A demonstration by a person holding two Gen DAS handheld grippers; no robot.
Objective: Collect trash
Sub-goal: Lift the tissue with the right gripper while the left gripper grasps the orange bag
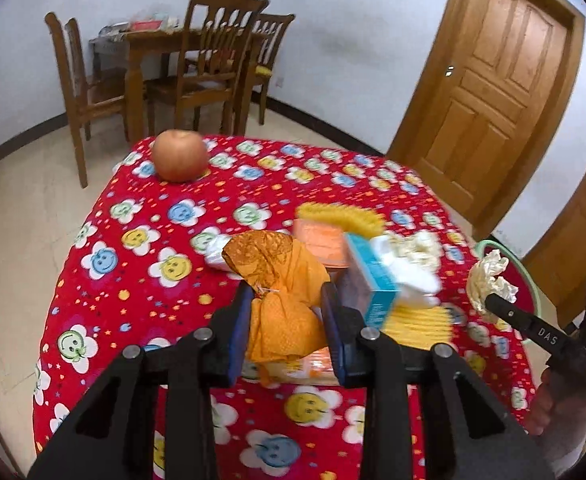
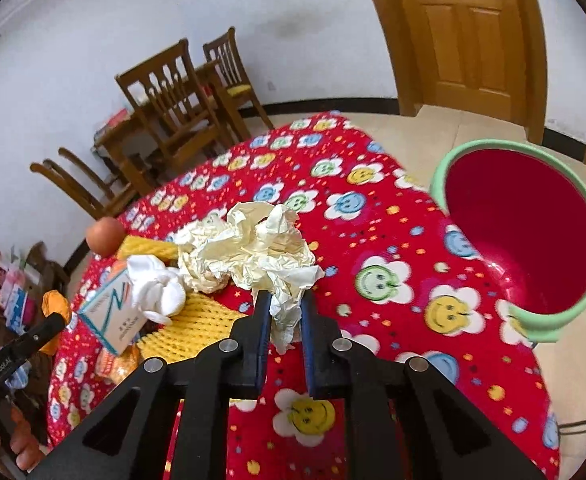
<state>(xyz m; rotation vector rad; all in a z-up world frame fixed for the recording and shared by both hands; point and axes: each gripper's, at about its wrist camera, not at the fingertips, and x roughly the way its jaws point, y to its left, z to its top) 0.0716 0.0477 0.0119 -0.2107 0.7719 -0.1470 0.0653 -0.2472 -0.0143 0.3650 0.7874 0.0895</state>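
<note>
A red flowered tablecloth (image 1: 141,280) holds a trash pile. The left gripper (image 1: 287,300) is clamped on an orange crumpled wrapper (image 1: 281,276); the right gripper (image 2: 287,304) is clamped on a cream paper wad (image 2: 261,248). The red bin (image 2: 533,240) beside the table's edge looks empty, so collecting has barely begun. A small carton (image 2: 113,312), white tissue (image 2: 157,284) and yellow foam netting (image 2: 201,320) remain on the cloth.

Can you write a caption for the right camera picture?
Right gripper pinches crumpled cream paper above the red smiley tablecloth, bin nearby.
</note>
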